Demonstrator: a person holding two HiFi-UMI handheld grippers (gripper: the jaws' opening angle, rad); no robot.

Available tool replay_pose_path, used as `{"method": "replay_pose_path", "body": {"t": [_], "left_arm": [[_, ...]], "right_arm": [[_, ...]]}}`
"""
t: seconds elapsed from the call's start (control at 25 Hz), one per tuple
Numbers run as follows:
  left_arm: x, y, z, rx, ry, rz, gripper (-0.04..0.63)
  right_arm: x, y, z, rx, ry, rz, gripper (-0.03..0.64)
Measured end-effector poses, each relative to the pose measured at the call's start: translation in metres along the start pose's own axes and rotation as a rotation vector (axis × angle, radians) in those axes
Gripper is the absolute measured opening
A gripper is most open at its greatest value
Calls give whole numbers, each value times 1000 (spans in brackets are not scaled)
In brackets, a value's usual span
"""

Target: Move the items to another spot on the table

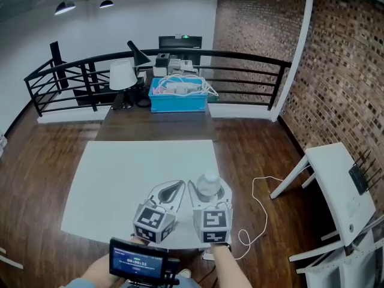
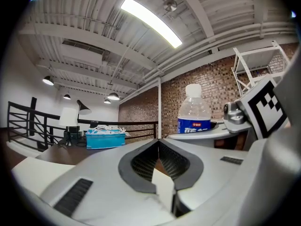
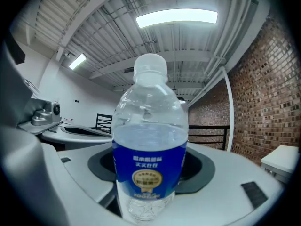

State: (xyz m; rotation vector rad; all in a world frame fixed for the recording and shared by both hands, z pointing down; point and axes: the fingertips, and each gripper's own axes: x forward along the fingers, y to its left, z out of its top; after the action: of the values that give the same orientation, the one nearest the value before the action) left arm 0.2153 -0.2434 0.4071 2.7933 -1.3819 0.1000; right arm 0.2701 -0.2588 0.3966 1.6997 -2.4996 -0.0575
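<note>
2 handheld grippers sit side by side over the near edge of a white table (image 1: 120,179). The right gripper (image 1: 209,191) pinches 1 upright, clear water bottle (image 3: 149,140) with a blue label, just above that near edge. The left gripper (image 2: 159,141) has its jaw tips pressed together on nothing. A blue basket (image 1: 178,105) sits on a dark table beyond the white table's far edge.
</note>
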Motion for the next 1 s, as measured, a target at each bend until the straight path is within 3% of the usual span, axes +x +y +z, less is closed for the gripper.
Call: {"method": "replay_pose_path", "body": {"t": [0.6, 1.0], "left_arm": [[23, -25, -29, -1, 57, 3, 14], [43, -37, -67, -58, 125, 13, 14]], "right_arm": [[-3, -29, -51, 36, 36, 7, 291], [5, -44, -109, 54, 85, 12, 291]]}}
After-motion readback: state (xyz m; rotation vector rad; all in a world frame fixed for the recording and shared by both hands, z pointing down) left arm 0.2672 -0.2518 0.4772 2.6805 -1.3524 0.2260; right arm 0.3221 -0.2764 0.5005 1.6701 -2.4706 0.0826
